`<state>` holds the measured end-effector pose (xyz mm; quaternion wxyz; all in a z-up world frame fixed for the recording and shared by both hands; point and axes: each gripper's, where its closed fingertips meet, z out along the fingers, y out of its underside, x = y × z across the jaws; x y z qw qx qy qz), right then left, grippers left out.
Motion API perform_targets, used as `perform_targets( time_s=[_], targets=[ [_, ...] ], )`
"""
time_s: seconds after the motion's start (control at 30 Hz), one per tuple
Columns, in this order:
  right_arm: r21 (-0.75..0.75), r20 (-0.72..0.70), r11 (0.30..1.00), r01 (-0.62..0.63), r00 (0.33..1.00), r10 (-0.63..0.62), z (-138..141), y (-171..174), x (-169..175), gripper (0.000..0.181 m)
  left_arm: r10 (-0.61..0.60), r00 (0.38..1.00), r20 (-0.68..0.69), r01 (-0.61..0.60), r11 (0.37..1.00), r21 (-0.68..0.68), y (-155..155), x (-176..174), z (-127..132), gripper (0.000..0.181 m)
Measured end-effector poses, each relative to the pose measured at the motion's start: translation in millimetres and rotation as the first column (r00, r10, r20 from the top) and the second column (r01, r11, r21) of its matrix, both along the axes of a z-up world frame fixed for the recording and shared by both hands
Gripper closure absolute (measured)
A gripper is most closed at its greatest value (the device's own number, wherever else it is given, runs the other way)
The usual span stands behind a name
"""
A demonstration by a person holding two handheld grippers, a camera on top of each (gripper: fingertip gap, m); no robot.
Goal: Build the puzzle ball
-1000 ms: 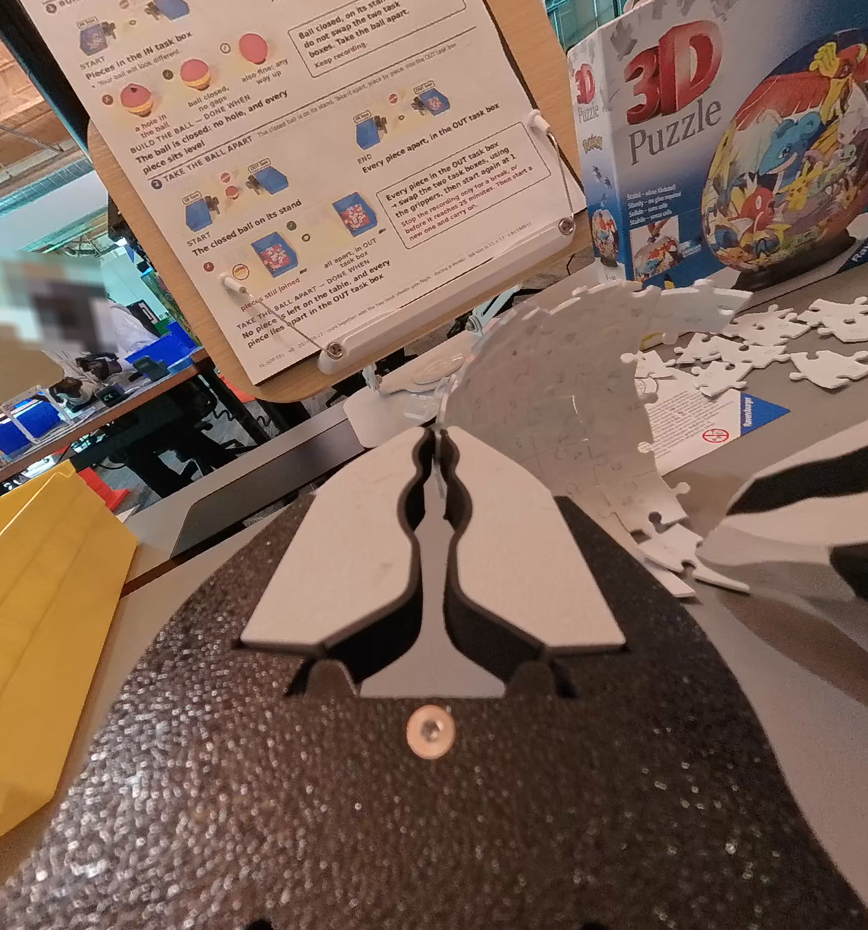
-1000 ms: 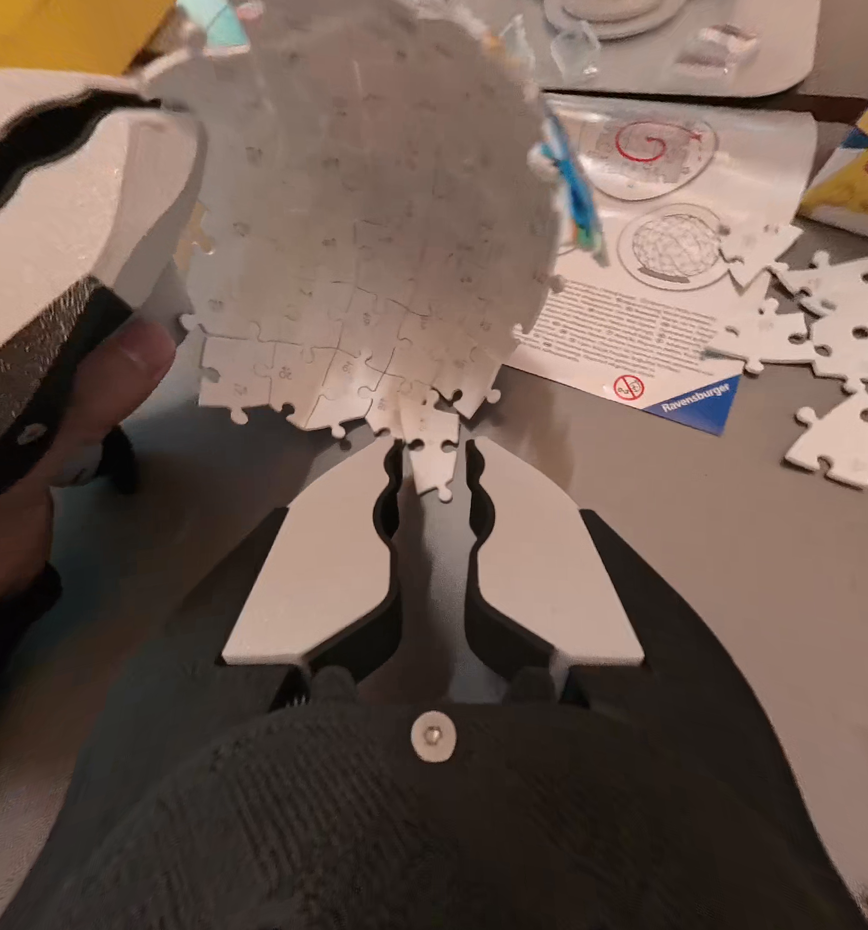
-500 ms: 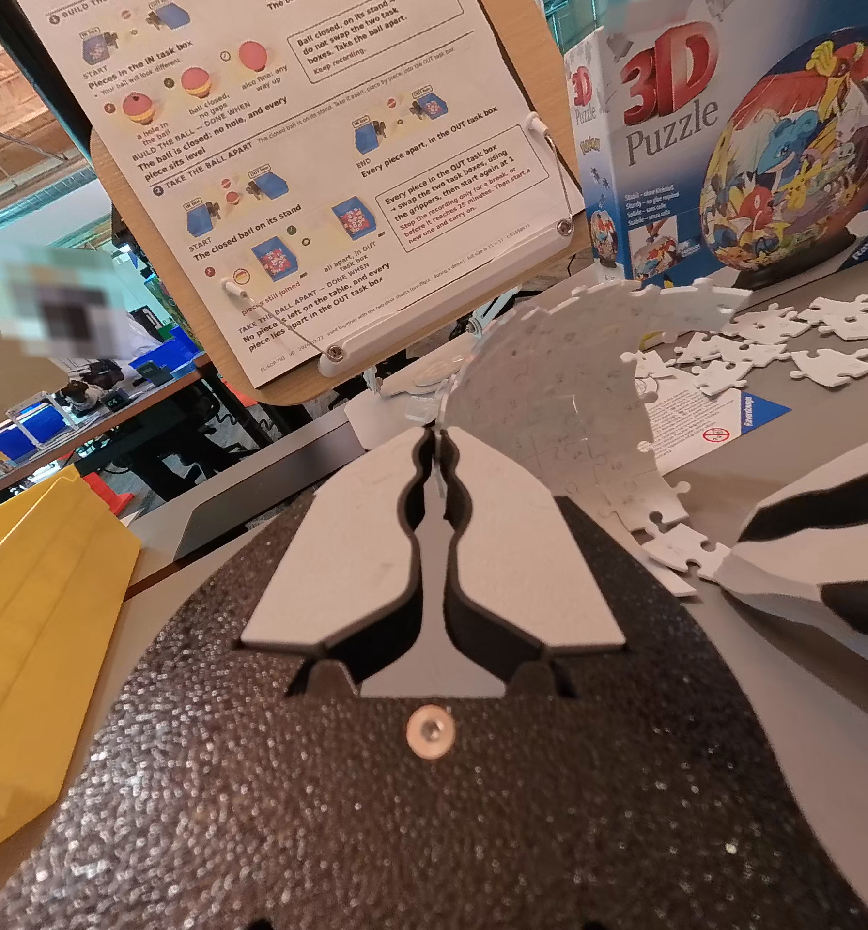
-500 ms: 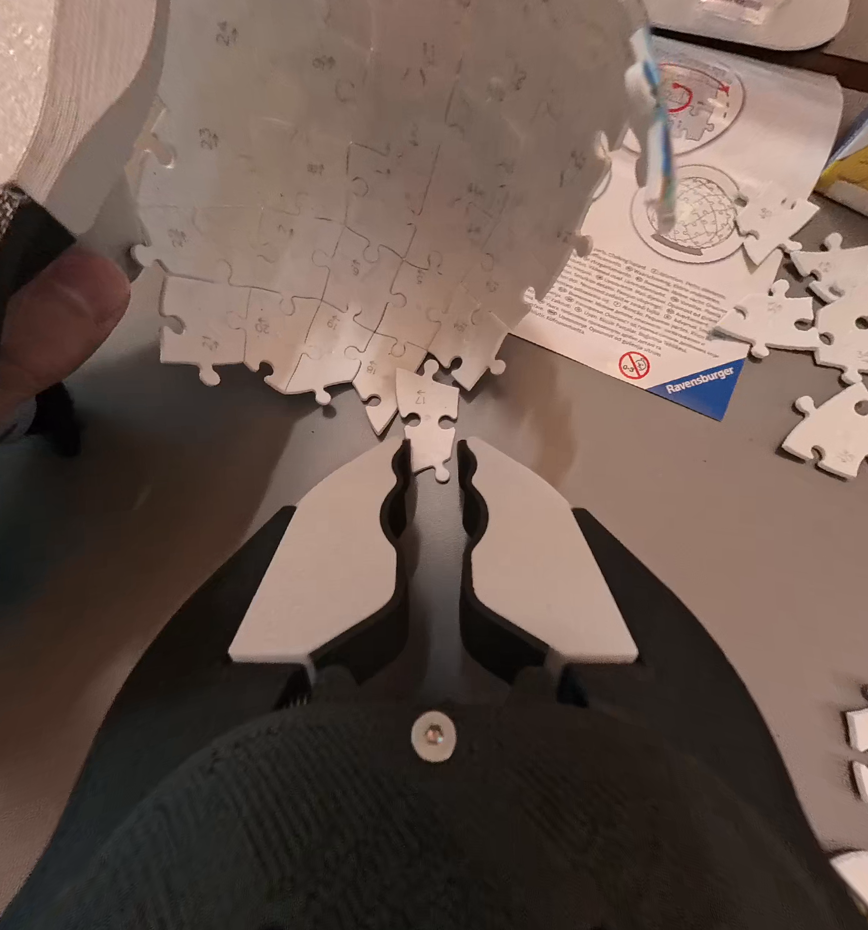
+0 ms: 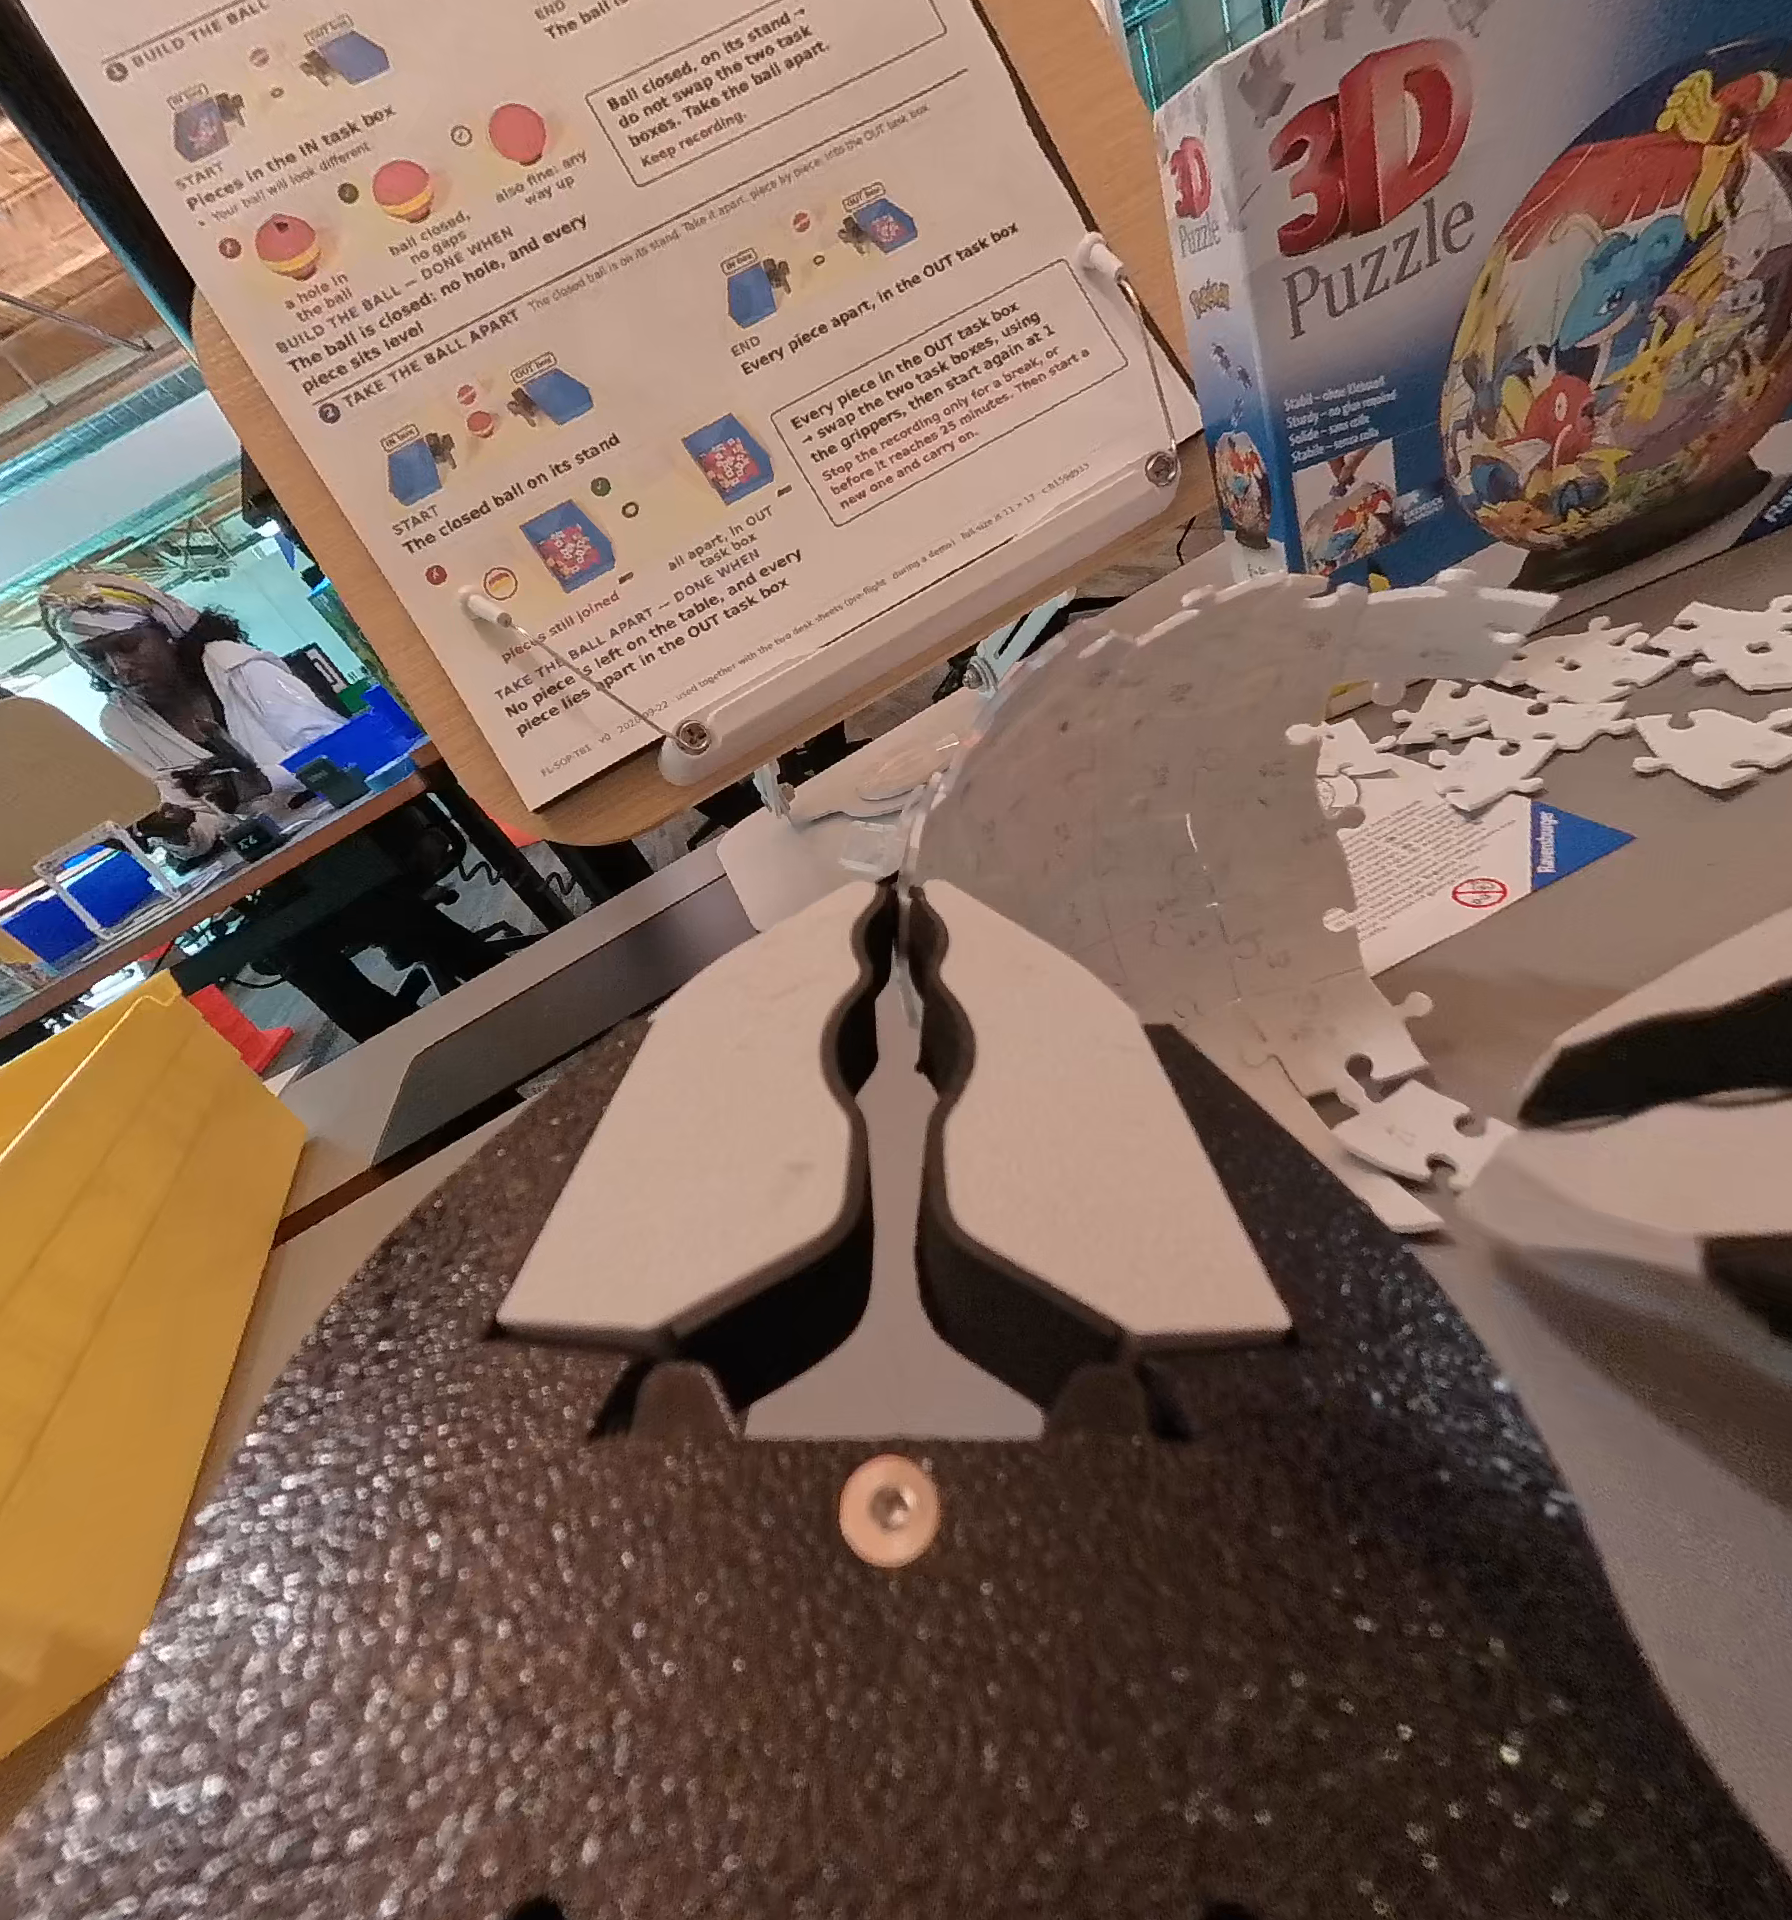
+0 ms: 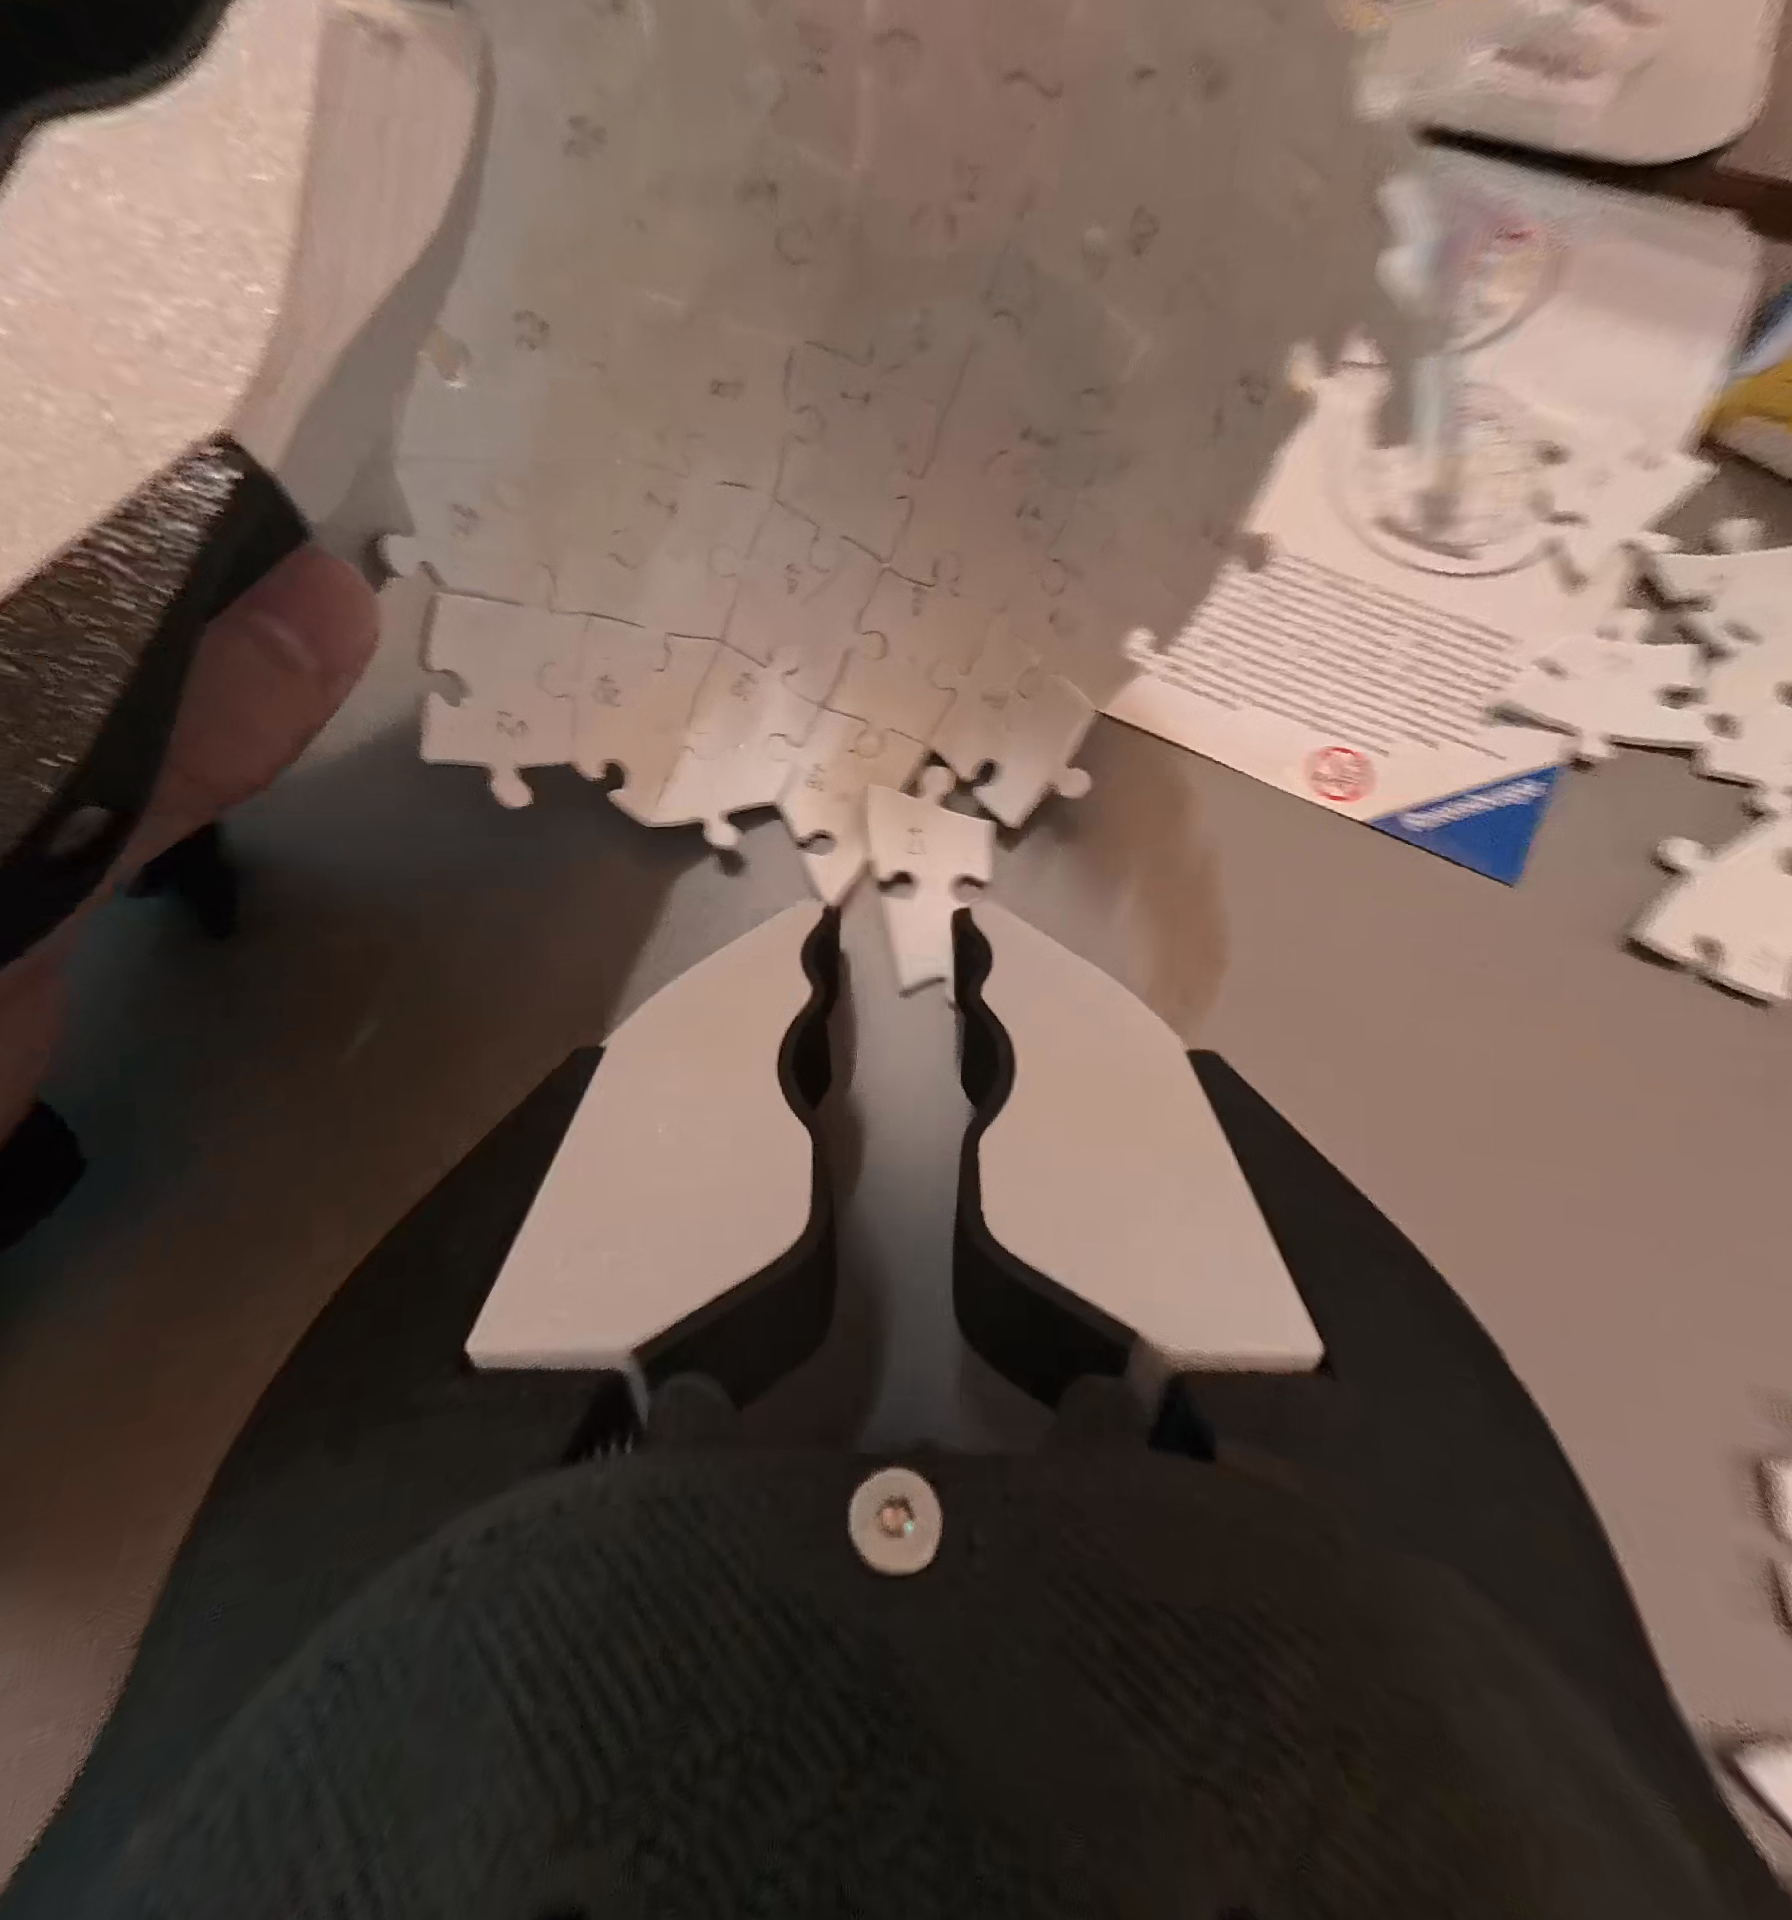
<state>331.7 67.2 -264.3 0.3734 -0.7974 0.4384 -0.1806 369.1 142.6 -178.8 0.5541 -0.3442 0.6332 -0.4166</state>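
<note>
A partly built puzzle ball shell (image 5: 1172,821), white inner side showing, is held up on edge above the grey table. My left gripper (image 5: 902,906) is shut on its left rim. In the right wrist view the shell (image 6: 819,468) fills the top, with the left gripper (image 6: 92,343) and a hand (image 6: 248,686) at the upper left. My right gripper (image 6: 892,925) is shut on a single white puzzle piece (image 6: 923,862), whose far end touches the shell's lower edge. The right gripper (image 5: 1702,1101) also shows at the right of the left wrist view.
Several loose white pieces (image 5: 1702,675) lie on the table at the right, also in the right wrist view (image 6: 1744,935). A leaflet (image 5: 1443,862) lies under the shell. The puzzle box (image 5: 1494,291) and an instruction sheet on a stand (image 5: 611,343) stand behind. A yellow box (image 5: 71,1299) is left. The grippers' ends are close to 12 centimetres from one another.
My right gripper has carried the single piece forward to the shell's lower edge, so the shell looks larger in its view. The left gripper and shell have barely moved.
</note>
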Motion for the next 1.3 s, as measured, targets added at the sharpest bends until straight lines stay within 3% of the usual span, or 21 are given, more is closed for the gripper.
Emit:
perform_targets(
  time_s=[0.13, 0.33, 0.8, 1.13, 1.3],
  targets=[
    [-0.101, 0.033, 0.994, 0.033, 0.999, -0.03, -6.2, -16.8, 5.0, 0.158, 0.001, 1.0, 0.0, -0.001, 1.0, -0.004, 0.7, 0.4, 0.0, 0.18],
    [-0.061, -0.002, 0.998, -0.021, 1.0, 0.021, -7.8, -4.9, 1.2, 0.166, -0.001, 1.0, 0.002, 0.001, 1.0, 0.001, -0.2, 0.0, 0.1, 0.179],
    [-0.041, -0.013, 0.997, 0.058, 0.998, -0.058, -7.5, -5.4, 9.8, 0.165, -0.006, 1.0, 0.006, 0.006, 1.0, 0.007, -2.2, -0.4, 0.1, 0.179],
    [0.009, 0.02, 0.999, 0.031, 0.999, -0.031, 1.0, -3.8, 6.4, 0.156, -0.004, 1.0, 0.003, 0.004, 1.0, 0.005, -1.5, 0.1, -0.6, 0.179],
    [-0.086, 0.016, 0.996, 0.014, 1.0, -0.013, -7.2, -19.6, -3.2, 0.149, -0.001, 1.0, 0.002, 0.001, 1.0, 0.003, -0.8, 0.4, -0.9, 0.179]
  ],
)
